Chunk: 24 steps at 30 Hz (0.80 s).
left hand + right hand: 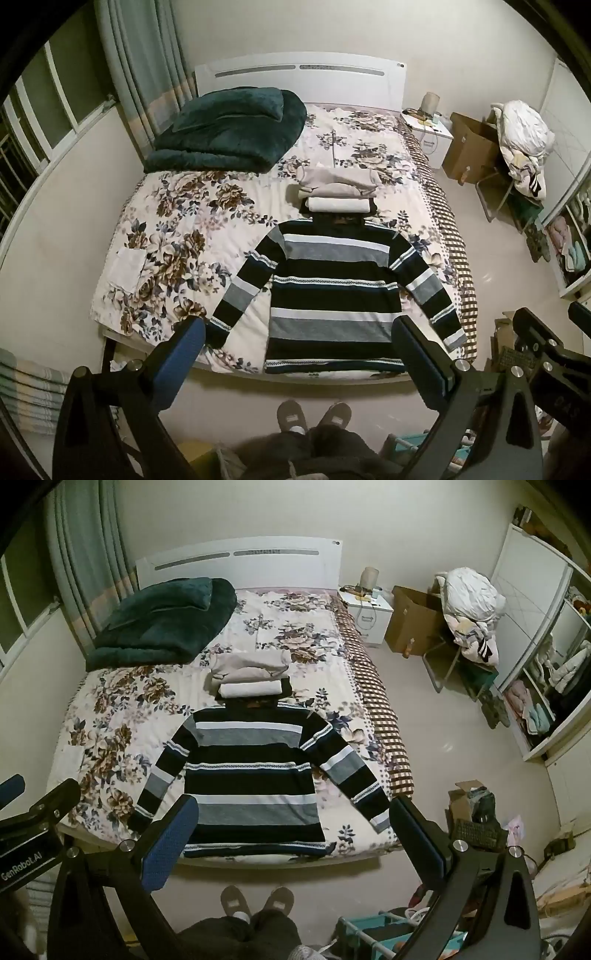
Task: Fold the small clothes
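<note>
1. Both tools are spread wide and hold nothing: left gripper [299,354], right gripper [293,830].
2. Your striped sweater [332,295] lies flat at the bed [177,236] foot edge.
3. Pinch one sleeve cuff, fold it inward.

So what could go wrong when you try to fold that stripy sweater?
The striped sweater has its hem right at the bed's near edge, so a tug might drag it onto the floor. Its collar touches the folded clothes behind it, so folding upward could topple that pile. Both open grippers hover above, holding nothing.
</note>
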### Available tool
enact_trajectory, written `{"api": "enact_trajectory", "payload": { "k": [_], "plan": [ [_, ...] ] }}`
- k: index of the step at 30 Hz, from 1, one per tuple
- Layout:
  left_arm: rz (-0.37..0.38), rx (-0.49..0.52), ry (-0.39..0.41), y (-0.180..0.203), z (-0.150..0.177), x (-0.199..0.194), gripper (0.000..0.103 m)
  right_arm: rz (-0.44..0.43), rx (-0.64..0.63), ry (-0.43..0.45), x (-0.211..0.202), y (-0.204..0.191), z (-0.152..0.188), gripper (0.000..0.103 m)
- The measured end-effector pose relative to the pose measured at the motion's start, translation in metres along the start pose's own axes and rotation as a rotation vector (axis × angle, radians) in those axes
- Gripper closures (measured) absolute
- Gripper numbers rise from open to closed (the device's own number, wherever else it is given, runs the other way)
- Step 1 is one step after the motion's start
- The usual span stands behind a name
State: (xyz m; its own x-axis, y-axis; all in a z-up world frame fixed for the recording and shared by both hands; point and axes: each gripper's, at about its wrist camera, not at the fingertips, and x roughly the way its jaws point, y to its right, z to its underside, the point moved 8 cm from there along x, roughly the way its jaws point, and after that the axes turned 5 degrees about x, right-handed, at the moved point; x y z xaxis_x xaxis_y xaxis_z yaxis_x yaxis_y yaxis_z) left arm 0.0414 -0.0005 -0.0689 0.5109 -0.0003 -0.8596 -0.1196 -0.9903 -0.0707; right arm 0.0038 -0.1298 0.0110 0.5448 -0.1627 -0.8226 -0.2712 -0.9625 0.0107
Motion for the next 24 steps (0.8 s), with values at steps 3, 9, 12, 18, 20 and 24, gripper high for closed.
{"api": "enact_trajectory", "payload": {
  "k": [3,9,12,18,20,24],
  "plan": [
    [0.009,-0.008,0.008,0.0002,-0.0003,-0.0003,0.0,0.007,-0.005,0.001,-0.0007,0.0001,-0.0004,0.0],
    [0.009,-0.008,0.011,0.0001,-0.0005,-0.0002,0.0,0.008,-0.005,0.007,-0.0024,-0.0005,-0.0011,0.0],
    [0.01,-0.008,0.013,0.0003,-0.0007,-0.0003,0.0,0.006,-0.003,0.006,-0.0028,-0.0007,-0.001,0.0],
    [0.014,-0.01,0.016,0.0005,-0.0008,-0.0005,0.0,0.008,-0.004,0.01,-0.0043,-0.0007,-0.0011,0.0],
    [0.015,-0.009,0.016,0.0006,-0.0008,-0.0003,0.0,0.009,-0.004,0.009,-0.0043,-0.0008,-0.0011,0.0],
    [0.016,-0.012,0.017,0.0006,-0.0008,-0.0004,0.0,0.009,-0.006,0.009,-0.005,-0.0012,-0.0009,0.0]
  ]
}}
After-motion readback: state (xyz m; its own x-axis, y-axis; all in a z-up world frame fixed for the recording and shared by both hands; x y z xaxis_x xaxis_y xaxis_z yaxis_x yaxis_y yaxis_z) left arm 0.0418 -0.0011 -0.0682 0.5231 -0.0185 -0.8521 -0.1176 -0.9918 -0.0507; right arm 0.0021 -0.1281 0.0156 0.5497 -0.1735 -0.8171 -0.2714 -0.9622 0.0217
